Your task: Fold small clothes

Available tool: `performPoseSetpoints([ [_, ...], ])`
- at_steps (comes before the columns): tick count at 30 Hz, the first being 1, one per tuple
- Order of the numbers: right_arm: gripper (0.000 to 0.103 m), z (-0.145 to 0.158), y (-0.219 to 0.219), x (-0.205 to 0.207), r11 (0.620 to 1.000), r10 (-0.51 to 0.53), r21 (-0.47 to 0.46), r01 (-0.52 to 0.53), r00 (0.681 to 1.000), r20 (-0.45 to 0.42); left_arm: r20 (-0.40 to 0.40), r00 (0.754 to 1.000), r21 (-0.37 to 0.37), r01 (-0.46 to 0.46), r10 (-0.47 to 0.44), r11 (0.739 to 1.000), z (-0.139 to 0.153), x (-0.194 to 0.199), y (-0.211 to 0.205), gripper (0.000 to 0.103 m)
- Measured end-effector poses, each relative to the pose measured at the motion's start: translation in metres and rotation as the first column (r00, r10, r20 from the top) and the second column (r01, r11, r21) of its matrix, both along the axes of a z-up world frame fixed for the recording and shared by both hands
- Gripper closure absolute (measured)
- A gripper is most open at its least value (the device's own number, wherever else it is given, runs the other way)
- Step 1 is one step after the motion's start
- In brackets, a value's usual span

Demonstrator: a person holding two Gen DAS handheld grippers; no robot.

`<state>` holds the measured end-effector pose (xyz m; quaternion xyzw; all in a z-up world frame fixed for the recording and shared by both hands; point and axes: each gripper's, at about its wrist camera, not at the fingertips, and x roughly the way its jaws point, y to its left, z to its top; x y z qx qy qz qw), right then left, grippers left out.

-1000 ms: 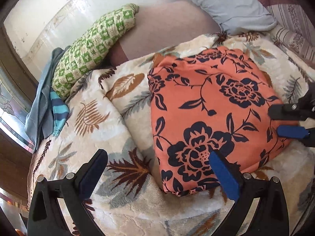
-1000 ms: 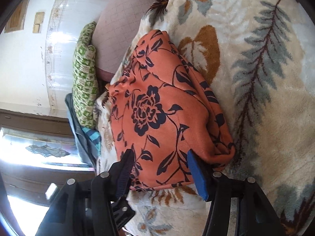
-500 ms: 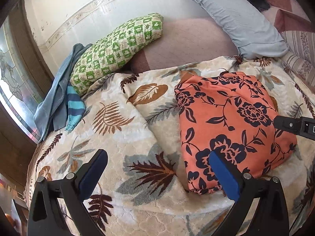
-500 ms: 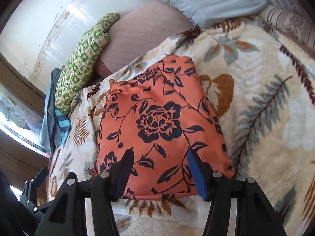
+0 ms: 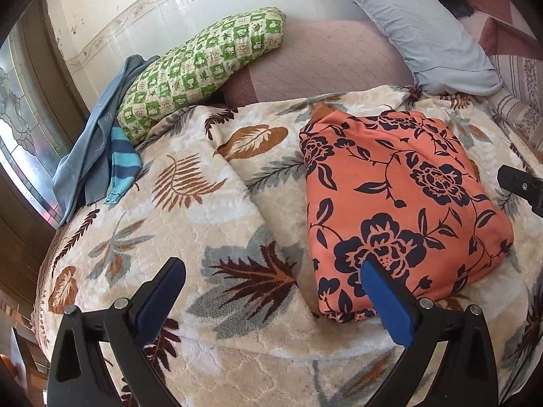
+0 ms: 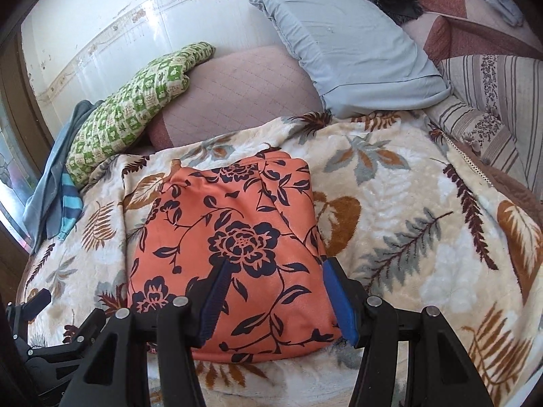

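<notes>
Both grippers hang empty, jaws apart: the left gripper (image 5: 271, 291) wide, the right gripper (image 6: 275, 288) narrower, over the folded orange floral garment (image 6: 234, 251) on the leaf-patterned blanket (image 5: 190, 210), at its three o'clock side.

Both the left gripper (image 5: 271, 291) and right gripper (image 6: 275, 291) angle downward, jaws apart and empty.
</notes>
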<state>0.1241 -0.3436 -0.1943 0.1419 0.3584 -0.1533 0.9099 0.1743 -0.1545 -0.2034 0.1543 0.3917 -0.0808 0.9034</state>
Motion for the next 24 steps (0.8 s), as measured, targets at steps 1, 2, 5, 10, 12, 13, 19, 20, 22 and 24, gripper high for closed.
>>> performPoseSetpoints([
  [1, 0.043, 0.000, 0.000, 0.000, 1.000, -0.004, -0.011, 0.004, 1.000, 0.001, 0.000, 1.000, 0.000, 0.003, -0.003, 1.000, 0.000, 0.000, -0.001, 0.000],
  [2, 0.043, 0.001, 0.000, -0.001, 1.000, -0.005, -0.017, 0.005, 1.000, 0.003, 0.001, 1.000, 0.001, 0.006, -0.006, 1.000, 0.001, -0.001, -0.003, 0.000],
  [5, 0.043, 0.002, -0.001, -0.001, 1.000, -0.002, -0.015, 0.002, 1.000, 0.006, 0.001, 1.000, 0.002, 0.015, -0.015, 1.000, 0.002, -0.002, -0.008, 0.000],
  [10, 0.043, 0.003, -0.002, -0.002, 0.999, -0.007, -0.033, 0.008, 1.000, 0.013, 0.006, 1.000, 0.002, 0.030, -0.030, 1.000, 0.005, -0.003, -0.013, 0.000],
  [12, 0.043, 0.003, -0.002, -0.003, 0.999, -0.009, -0.034, 0.010, 1.000, 0.016, 0.009, 0.999, 0.002, 0.033, -0.033, 0.999, 0.006, -0.004, -0.015, 0.000],
  [13, 0.043, 0.004, -0.002, -0.003, 0.999, -0.010, -0.037, 0.011, 1.000, 0.017, 0.009, 0.999, 0.001, 0.035, -0.035, 0.999, 0.006, -0.004, -0.015, 0.000],
  [19, 0.043, 0.008, 0.002, -0.004, 0.997, -0.007, -0.079, 0.009, 1.000, 0.030, 0.004, 0.999, 0.007, 0.040, -0.041, 0.999, 0.005, -0.003, -0.018, 0.000],
  [20, 0.043, 0.008, 0.003, -0.004, 0.996, -0.004, -0.084, 0.007, 0.999, 0.033, 0.004, 0.999, 0.007, 0.040, -0.040, 0.999, 0.005, -0.003, -0.019, 0.000],
  [22, 0.043, 0.009, 0.005, -0.004, 0.995, -0.003, -0.102, 0.007, 0.999, 0.036, 0.001, 0.999, 0.006, 0.040, -0.040, 0.999, 0.004, -0.002, -0.019, 0.000],
  [24, 0.043, 0.009, 0.006, -0.003, 0.994, 0.000, -0.108, 0.004, 0.999, 0.037, -0.002, 0.999, 0.007, 0.041, -0.041, 0.999, 0.003, -0.002, -0.019, 0.000],
])
